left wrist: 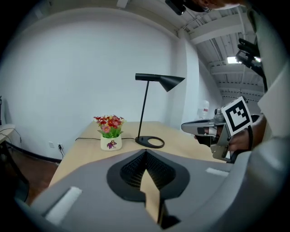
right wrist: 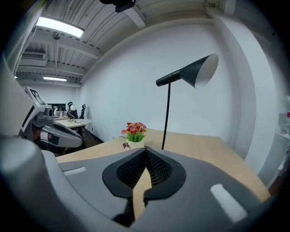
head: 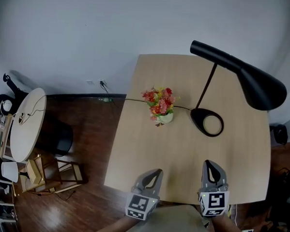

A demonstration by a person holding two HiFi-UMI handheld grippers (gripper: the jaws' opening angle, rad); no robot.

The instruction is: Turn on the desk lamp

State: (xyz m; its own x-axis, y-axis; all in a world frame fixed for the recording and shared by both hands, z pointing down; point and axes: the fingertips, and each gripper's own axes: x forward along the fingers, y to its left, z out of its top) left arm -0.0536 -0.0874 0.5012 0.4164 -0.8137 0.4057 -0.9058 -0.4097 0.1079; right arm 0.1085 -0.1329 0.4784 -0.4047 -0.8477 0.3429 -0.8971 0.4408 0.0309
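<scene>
Wood table (head: 181, 158): desk lamp (head: 253, 80) stem upright, shade pointing right-downward, seemingly unlit.

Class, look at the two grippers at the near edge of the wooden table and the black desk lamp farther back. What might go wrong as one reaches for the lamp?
1. The small white pot of red and yellow flowers stands beside the ring base of the black desk lamp; a reach by the left gripper may knock it over.
2. The thin black cord crosses the wooden table to that base; snagging it might drag the lamp.
</scene>
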